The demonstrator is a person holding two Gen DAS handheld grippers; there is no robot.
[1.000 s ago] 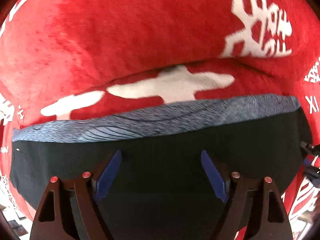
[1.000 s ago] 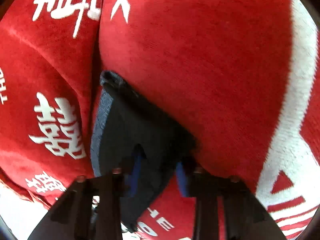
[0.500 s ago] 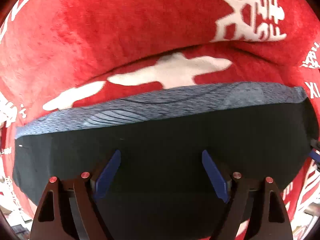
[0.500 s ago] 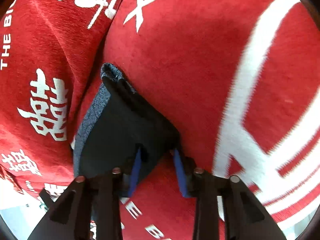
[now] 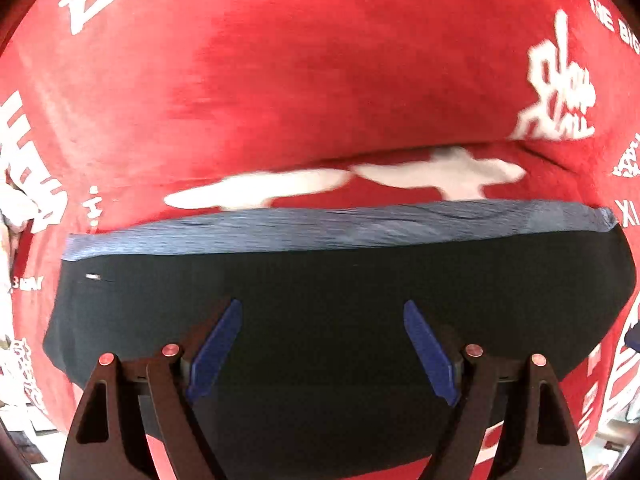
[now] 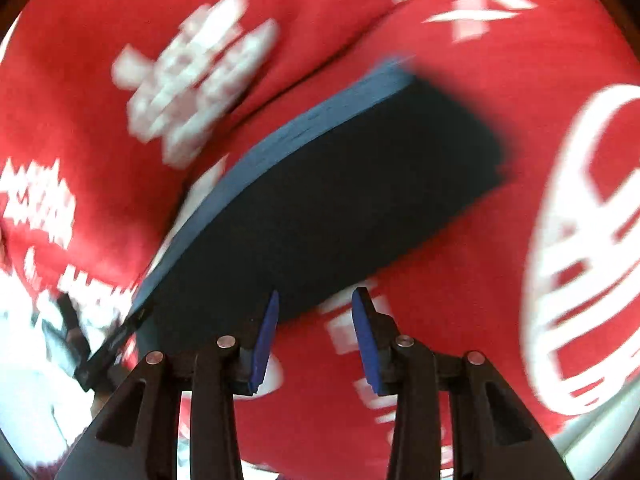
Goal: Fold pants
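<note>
The pants (image 5: pixel 340 320), a dark garment with a blue-grey heathered waistband (image 5: pixel 340 228) along the far edge, were seen lying flat and already doubled into a compact rectangle on a red blanket (image 5: pixel 320 100) printed with white characters; what lay beneath the blanket could not be told. In the left wrist view the left hand-held gripper (image 5: pixel 322 348) was held over the near part of the garment with its blue pads (image 5: pixel 216 344) spread wide and nothing between them. In the right wrist view, which was motion-blurred, the right hand-held gripper (image 6: pixel 315 336) was seen at the near edge of the pants (image 6: pixel 340 200) with its jaws parted and empty, one pad just beside the cloth. The fabric was judged to be light, soft and limp, unlikely to slip on the napped blanket but liable to sag and unfold if lifted by a single layer. A hold was therefore judged best taken at a corner or along the firmer waistband, with all layers pinched together at two well-separated points.
</note>
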